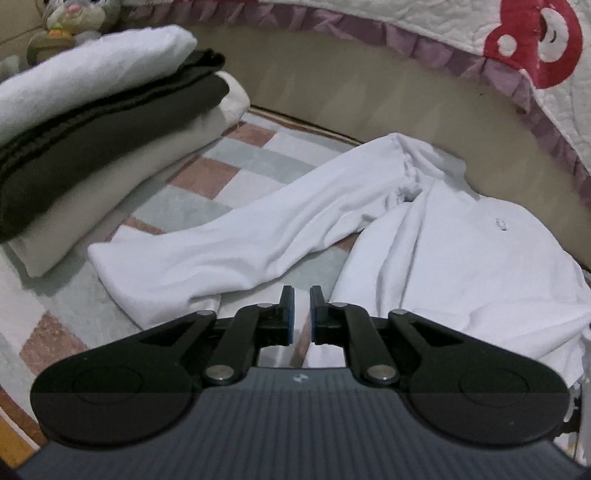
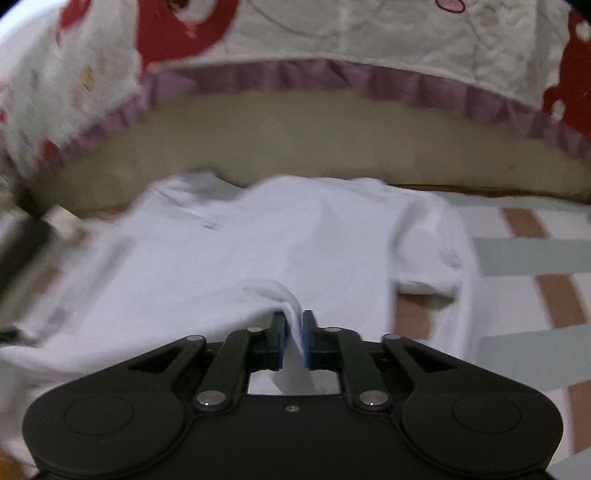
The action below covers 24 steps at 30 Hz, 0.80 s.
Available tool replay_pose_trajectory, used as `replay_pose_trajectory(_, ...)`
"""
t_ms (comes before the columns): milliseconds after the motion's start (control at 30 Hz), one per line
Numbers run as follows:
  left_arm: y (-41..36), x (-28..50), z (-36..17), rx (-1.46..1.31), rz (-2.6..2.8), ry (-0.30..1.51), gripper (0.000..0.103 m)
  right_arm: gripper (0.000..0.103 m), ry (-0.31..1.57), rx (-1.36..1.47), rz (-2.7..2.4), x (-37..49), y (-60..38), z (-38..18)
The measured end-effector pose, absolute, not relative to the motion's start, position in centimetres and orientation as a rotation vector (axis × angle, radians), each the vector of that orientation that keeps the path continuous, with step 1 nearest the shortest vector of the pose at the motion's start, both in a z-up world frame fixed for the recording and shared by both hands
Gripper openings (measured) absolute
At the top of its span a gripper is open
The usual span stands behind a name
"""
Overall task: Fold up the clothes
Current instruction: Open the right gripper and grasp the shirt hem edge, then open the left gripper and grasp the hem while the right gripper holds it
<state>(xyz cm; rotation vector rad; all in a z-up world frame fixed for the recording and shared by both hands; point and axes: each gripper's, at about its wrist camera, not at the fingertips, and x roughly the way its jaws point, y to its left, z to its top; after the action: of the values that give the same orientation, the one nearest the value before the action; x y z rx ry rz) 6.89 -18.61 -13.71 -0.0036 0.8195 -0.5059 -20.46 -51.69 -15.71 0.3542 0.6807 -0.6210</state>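
A white long-sleeved shirt (image 1: 443, 236) lies spread on a checked mat, one sleeve (image 1: 229, 243) stretched out to the left. My left gripper (image 1: 302, 295) hovers just before the shirt's near edge, jaws nearly closed with a narrow gap and nothing between them. In the right wrist view the same white shirt (image 2: 258, 240) lies flat ahead, and my right gripper (image 2: 294, 321) is shut on a pinched fold of its near hem.
A stack of folded clothes (image 1: 92, 122), white, dark and beige, sits at the left on the checked mat (image 1: 236, 166). A beige bed base (image 2: 295, 147) with a red-and-white quilt (image 2: 332, 33) rises behind. A plush toy (image 1: 74, 14) sits at the far left.
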Motion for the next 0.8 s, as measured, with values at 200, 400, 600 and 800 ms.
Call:
replay_pose_trajectory(200, -18.0, 7.0, -13.2, -0.012, -0.512, 0.850, 0.008, 0.025, 0.575, 0.704, -0.598, -23.5, -52.9, -18.2)
replay_pose_trajectory(400, -17.2, 3.5, -11.4, 0.096, -0.610, 0.914, 0.021, 0.048, 0.720, 0.484, -0.496, -22.7, -50.1, -16.6)
replay_pose_trajectory(600, -20.0, -1.6, -12.7, 0.408, -0.720, 0.902, 0.047, 0.049, 0.854, 0.232, -0.513, -20.6, -47.4, -19.2)
replay_pose_trajectory(800, -22.6, -4.3, -15.4, 0.625, -0.727, 0.902, 0.059, 0.048, 0.734, 0.435, -0.599, -22.1, -49.6, -20.0)
